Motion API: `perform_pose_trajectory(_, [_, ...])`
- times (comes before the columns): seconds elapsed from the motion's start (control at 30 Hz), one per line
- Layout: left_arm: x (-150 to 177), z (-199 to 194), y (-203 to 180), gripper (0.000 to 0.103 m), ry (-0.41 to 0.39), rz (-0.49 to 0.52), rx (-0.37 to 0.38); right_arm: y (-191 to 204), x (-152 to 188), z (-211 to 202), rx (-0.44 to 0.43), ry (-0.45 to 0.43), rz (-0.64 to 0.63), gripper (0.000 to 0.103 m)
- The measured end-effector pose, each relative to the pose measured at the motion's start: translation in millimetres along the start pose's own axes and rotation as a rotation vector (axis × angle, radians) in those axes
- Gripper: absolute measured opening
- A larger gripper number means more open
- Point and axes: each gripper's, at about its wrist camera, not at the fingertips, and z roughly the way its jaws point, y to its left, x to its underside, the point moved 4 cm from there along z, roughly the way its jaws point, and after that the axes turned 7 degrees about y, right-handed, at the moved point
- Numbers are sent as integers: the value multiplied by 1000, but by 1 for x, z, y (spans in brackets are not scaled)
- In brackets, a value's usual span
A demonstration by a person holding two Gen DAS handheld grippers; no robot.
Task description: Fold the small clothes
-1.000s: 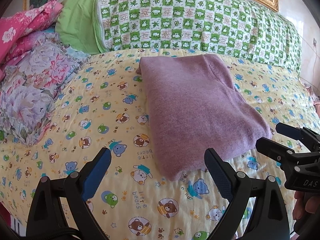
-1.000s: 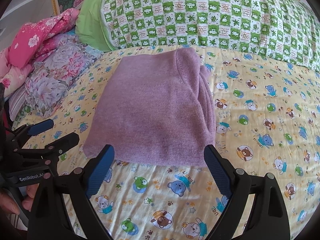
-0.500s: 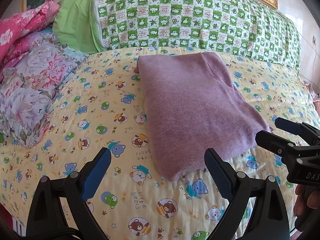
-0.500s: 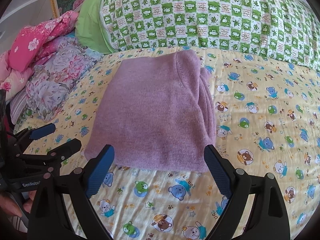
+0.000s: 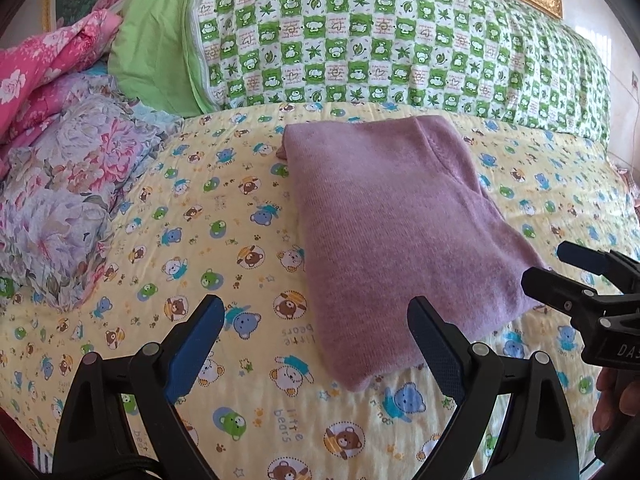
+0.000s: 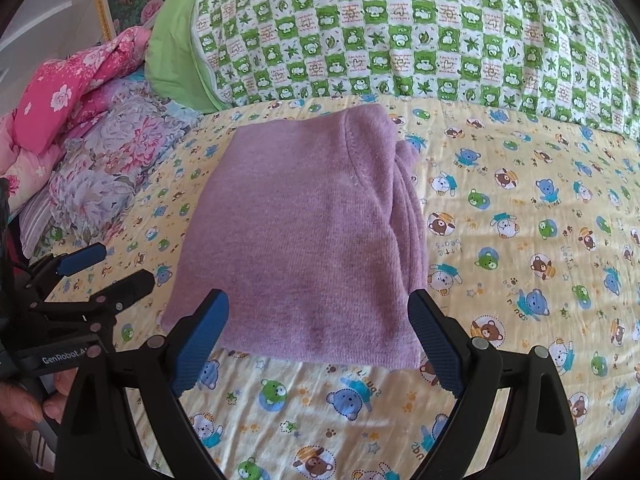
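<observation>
- While both my grippers hang spread wide and empty over the bear-print bedsheet (image 5: 132, 216), the purple knit garment (image 5: 400, 232) lies folded flat on it, ahead of both sets of fingers.
- From my left gripper (image 5: 316, 344), the garment sits ahead and to the right; only its near corner falls between my blue fingertips (image 5: 198, 344), and it touches neither of them.
- From my right gripper (image 6: 318, 342), the garment (image 6: 304, 240) is squarely ahead, its near hem running across the gap between my two fingers, just beyond the tips.
- Its long axis runs away from me toward the green checkered pillow (image 6: 400, 32), with layered edges stacked along the right side.
- I judge my right hand better placed for the near hem; the left would have to shift rightward to meet it.
- It already looks like a compact rectangle, so I judge what remains is one more fold or nothing.
- A floral quilt (image 5: 68, 184) lies well apart on the left.
</observation>
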Motion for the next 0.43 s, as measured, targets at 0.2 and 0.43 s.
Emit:
perform_pose_trajectory(0.2, [-4,5,2,94,10,-8,-5,-7,-4,5,-8,5,8,91])
perform_pose_trajectory(0.43, [-6,10,4,94,32,-16,1,-11,-8,10,-22,15,21,91])
